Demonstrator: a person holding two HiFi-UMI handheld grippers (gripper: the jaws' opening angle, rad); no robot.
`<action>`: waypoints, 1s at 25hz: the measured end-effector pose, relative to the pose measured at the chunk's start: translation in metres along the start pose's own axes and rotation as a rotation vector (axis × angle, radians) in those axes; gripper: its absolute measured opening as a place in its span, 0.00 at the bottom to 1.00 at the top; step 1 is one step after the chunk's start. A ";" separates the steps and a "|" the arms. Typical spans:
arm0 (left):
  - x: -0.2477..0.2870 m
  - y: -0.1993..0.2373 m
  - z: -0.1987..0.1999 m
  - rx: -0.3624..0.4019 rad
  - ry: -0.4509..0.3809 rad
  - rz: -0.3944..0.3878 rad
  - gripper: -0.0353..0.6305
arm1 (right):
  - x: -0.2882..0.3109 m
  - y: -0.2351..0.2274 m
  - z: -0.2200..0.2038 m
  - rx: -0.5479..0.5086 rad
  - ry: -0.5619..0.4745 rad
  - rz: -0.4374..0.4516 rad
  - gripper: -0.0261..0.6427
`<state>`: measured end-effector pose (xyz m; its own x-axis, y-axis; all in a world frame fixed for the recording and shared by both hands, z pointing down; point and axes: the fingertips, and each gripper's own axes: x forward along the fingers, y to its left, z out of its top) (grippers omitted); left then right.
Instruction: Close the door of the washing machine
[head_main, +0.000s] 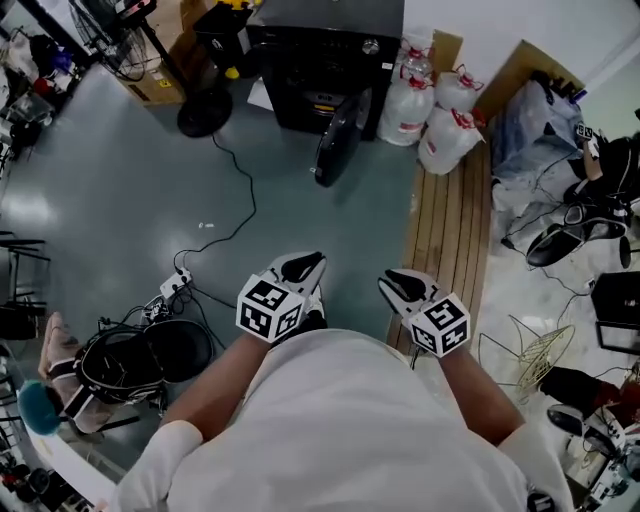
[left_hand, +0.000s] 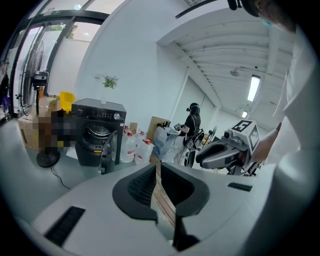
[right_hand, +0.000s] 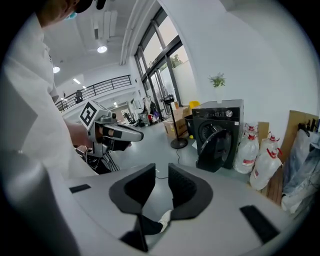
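Nearest, two bare forearms reach forward out of short white sleeves. Each ends in a hand-held gripper carried low in front of the body, the two side by side and a little apart.

The left hand-held gripper (head_main: 303, 267) points forward and slants down toward the floor (head_main: 120, 190), with its marker cube on top at the wrist end. Its own view shows the jaws standing narrowly apart with nothing between the pads, only floor showing through the gap.

The right hand-held gripper (head_main: 396, 283) is held in the same pose, tilted down and angled slightly in toward the left one. Its jaws are parted a bit wider and are likewise empty.

A black cable (head_main: 240, 200) snakes over the floor just ahead of the left hand-held gripper and off to its left. A strip of wooden slats (head_main: 455, 230) runs away from beside and ahead of the right hand-held gripper.

The black washing machine (head_main: 325, 60) stands well ahead of both, roughly in line with the gap between them and well apart from either. Its round door (head_main: 338, 135) is swung out from the front, open toward the hand-held grippers, and the drum opening shows behind it in both gripper views.

Clear water jugs (head_main: 430, 110) with red caps stand far ahead of the right hand-held gripper, beside the machine at the end of the slats. The round base of a fan (head_main: 205, 110) sits on the machine's other side, far ahead of the left hand-held gripper.
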<state>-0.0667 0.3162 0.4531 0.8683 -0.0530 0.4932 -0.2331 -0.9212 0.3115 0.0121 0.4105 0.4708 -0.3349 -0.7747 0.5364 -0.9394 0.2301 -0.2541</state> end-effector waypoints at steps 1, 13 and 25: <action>0.002 0.010 0.006 0.007 0.000 -0.005 0.09 | 0.010 -0.004 0.009 0.002 -0.002 -0.005 0.17; 0.003 0.117 0.041 0.015 -0.006 -0.010 0.08 | 0.101 -0.027 0.092 -0.006 -0.005 -0.026 0.16; 0.055 0.195 0.091 -0.056 -0.030 0.069 0.09 | 0.181 -0.120 0.150 -0.195 0.050 0.086 0.18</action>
<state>-0.0251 0.0986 0.4672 0.8621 -0.1279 0.4904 -0.3163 -0.8918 0.3235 0.0749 0.1544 0.4777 -0.4130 -0.7182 0.5601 -0.9021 0.4073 -0.1429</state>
